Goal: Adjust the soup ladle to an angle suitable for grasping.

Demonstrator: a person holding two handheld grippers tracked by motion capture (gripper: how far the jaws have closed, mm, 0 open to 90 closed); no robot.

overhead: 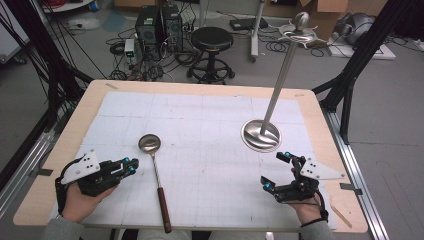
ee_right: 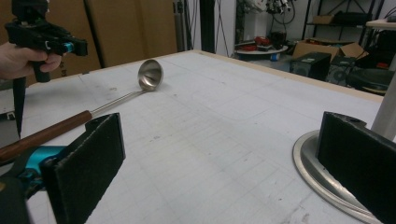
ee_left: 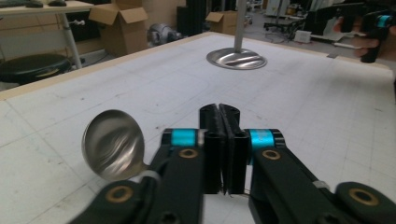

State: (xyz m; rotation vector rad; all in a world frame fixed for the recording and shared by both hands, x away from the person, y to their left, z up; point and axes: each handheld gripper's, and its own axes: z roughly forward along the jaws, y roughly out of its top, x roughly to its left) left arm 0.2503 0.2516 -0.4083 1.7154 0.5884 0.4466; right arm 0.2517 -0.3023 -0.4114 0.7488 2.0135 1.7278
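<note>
A steel ladle (overhead: 149,143) with a brown wooden handle (overhead: 164,207) lies on the white mat, bowl pointing away from me. A metal stand has a round base (overhead: 260,135) and a tall pole with hooks at its top (overhead: 300,35). My left gripper (overhead: 129,165) rests just left of the ladle, jaws shut on nothing. The left gripper view shows the closed jaws (ee_left: 219,116) beside the ladle bowl (ee_left: 112,143). My right gripper (overhead: 276,171) sits in front of the stand base, wide open and empty. Between its pads (ee_right: 88,163) I see the ladle (ee_right: 150,74) and base rim (ee_right: 322,177).
The gridded white mat (overhead: 200,120) covers most of the wooden table (overhead: 320,115). Beyond the far edge stand a black stool (overhead: 212,40), computer towers (overhead: 159,25) and cables. Black frame legs (overhead: 350,75) flank the table.
</note>
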